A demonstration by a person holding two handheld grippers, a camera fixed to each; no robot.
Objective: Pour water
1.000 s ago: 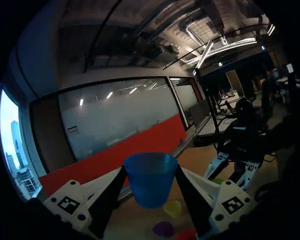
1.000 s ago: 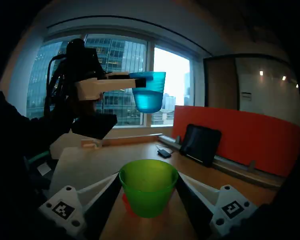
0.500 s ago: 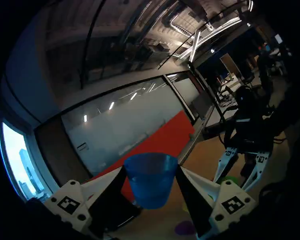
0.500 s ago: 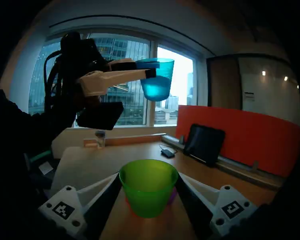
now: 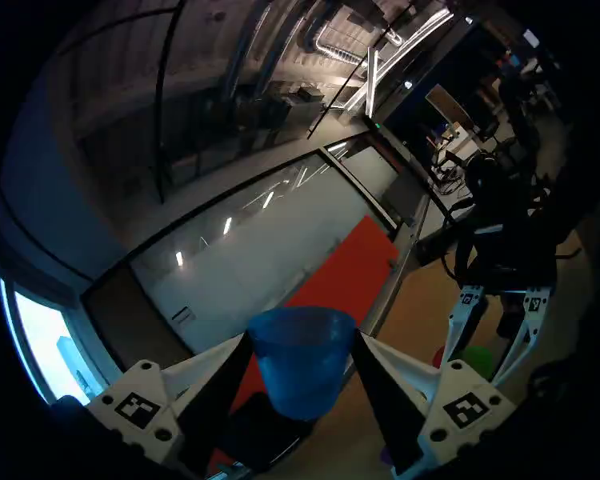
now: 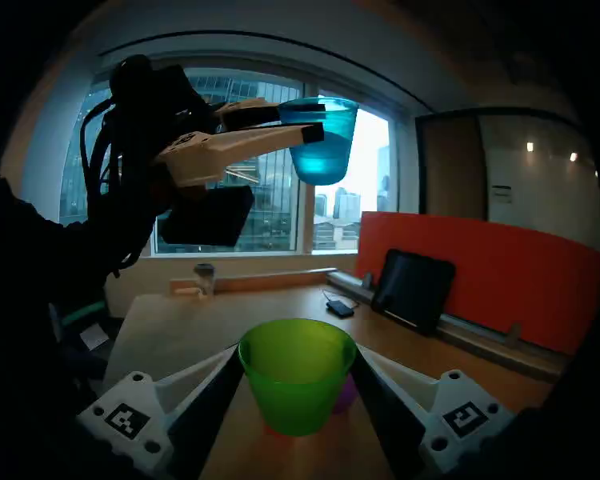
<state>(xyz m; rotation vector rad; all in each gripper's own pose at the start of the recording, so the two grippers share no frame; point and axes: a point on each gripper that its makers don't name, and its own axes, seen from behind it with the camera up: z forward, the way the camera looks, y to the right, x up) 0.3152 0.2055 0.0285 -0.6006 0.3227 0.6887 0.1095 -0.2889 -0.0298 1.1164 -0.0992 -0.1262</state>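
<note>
My left gripper (image 5: 302,364) is shut on a translucent blue cup (image 5: 302,360) holding water, raised high in the air. In the right gripper view that blue cup (image 6: 322,142) hangs at the upper middle against the window, tilted slightly, held by the left gripper (image 6: 304,128). My right gripper (image 6: 298,376) is shut on a green cup (image 6: 298,372), upright just above the wooden table (image 6: 188,328). The left gripper view shows the right gripper (image 5: 496,320) far off at right, low down, with the green cup (image 5: 480,358) between its fingers.
A red partition (image 6: 492,268) runs along the table's far right edge, with a dark tablet (image 6: 412,290) leaning on it. A small dark device (image 6: 342,308) and a small glass jar (image 6: 205,278) sit near the window. A purple cup (image 6: 345,394) stands behind the green one.
The left gripper has lifted the blue cup higher and swung it right, rolling its view. The right gripper and green cup have barely moved.
</note>
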